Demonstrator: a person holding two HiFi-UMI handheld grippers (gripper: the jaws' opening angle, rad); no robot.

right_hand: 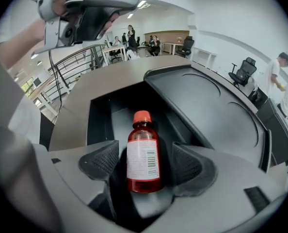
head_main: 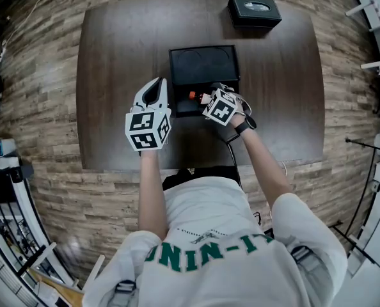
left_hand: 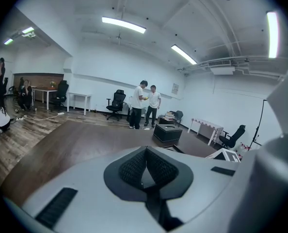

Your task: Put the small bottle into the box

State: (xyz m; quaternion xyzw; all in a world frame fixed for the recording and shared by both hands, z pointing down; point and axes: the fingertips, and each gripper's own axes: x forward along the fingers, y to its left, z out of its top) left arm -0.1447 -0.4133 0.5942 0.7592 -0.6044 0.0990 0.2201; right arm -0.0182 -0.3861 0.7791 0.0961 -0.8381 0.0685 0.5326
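A small red bottle [right_hand: 143, 152] with an orange cap and a white label lies in the lower part of the open black box [right_hand: 98, 120]. My right gripper [right_hand: 146, 163] stands open around it, with a gap between each pad and the bottle. In the head view the bottle's cap [head_main: 192, 95] shows at the box's [head_main: 177, 75] near end, just left of the right gripper [head_main: 206, 99]. My left gripper [head_main: 153, 89] hovers beside the box's left edge. It is shut [left_hand: 146, 166] with nothing in it.
The box sits mid-table on a dark wooden table [head_main: 113, 75]. A black tissue box [head_main: 254, 10] stands at the far right of the table. In the left gripper view, two people [left_hand: 146, 103] stand beyond the table, with office chairs around.
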